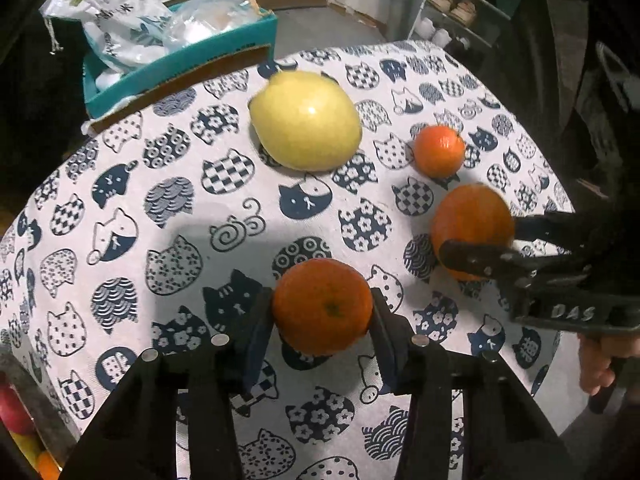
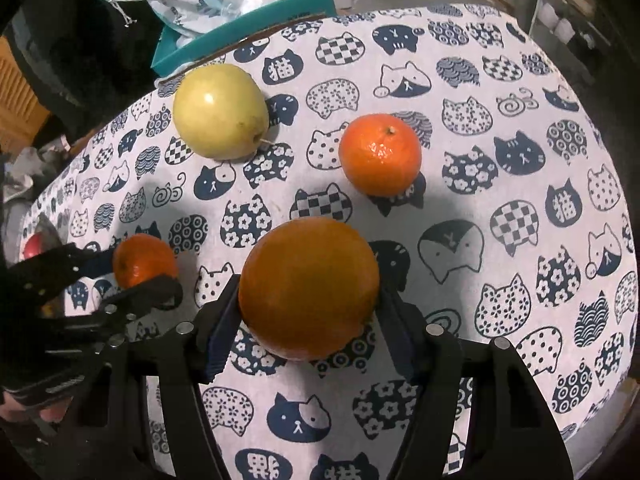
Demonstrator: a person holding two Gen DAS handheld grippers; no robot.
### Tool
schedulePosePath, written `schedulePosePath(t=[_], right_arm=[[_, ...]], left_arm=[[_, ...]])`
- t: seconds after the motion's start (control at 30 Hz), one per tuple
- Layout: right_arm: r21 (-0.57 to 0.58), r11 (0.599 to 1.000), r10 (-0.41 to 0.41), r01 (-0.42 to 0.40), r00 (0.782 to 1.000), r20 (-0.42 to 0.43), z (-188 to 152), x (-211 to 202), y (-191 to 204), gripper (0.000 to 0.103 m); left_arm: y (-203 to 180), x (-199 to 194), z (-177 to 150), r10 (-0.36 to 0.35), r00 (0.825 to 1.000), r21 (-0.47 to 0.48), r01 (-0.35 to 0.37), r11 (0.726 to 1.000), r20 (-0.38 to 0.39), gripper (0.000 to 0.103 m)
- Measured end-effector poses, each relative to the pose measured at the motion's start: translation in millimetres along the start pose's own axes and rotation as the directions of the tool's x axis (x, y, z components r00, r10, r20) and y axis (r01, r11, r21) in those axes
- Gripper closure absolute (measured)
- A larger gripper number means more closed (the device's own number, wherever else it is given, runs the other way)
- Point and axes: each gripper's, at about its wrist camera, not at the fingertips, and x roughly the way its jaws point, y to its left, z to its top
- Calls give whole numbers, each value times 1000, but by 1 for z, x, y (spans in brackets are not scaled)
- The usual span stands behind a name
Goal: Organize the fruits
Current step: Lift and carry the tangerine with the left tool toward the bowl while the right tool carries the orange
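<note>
My left gripper (image 1: 322, 312) is shut on a small orange (image 1: 322, 305), just above the cat-print tablecloth (image 1: 168, 216). My right gripper (image 2: 308, 300) is shut on a large orange (image 2: 309, 287); it also shows in the left wrist view (image 1: 472, 228), held by the right gripper's fingers (image 1: 476, 258). A yellow pear (image 1: 305, 120) lies at the back of the table; it also shows in the right wrist view (image 2: 220, 111). A mandarin (image 1: 439, 151) sits to its right, also in the right wrist view (image 2: 380, 154). The small orange (image 2: 143, 261) and left gripper (image 2: 132, 280) show at left.
A teal box (image 1: 168, 76) with plastic bags stands past the table's far left edge. Red and yellow fruits (image 1: 18, 420) show below the table's near left edge. A shelf (image 1: 460, 4) stands at the back right. The table edge curves close on the right.
</note>
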Motion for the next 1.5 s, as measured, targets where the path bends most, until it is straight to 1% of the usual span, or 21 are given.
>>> schedulePosePath(t=[0.1, 0.3, 0.5, 0.67, 1.0, 1.27, 1.5], right_arm=[[-21, 999, -48, 48, 999, 13, 0, 2, 7, 39], [-18, 997, -73, 74, 996, 44, 0, -6, 4, 40], [-19, 996, -86, 89, 990, 115, 4, -27, 9, 40], [-39, 994, -96, 105, 978, 188, 10, -52, 21, 40], [-72, 993, -62, 89, 947, 314, 17, -104, 48, 40], [-99, 992, -29, 74, 918, 395, 20, -140, 68, 40], [-125, 990, 0, 62, 896, 445, 20, -164, 85, 40]], left_arm=[[1, -12, 2, 5, 1000, -8, -5, 1000, 27, 56], [1, -42, 7, 17, 995, -10, -16, 1000, 96, 56], [-3, -73, 10, 14, 987, -14, -12, 1000, 159, 56], [-3, -97, 10, 18, 979, -21, -14, 1000, 204, 56], [-5, -144, 5, 26, 956, -24, -20, 1000, 294, 56], [-4, -168, -1, 32, 941, -26, -24, 999, 337, 56], [0, -189, -6, 43, 926, -29, -35, 999, 375, 56]])
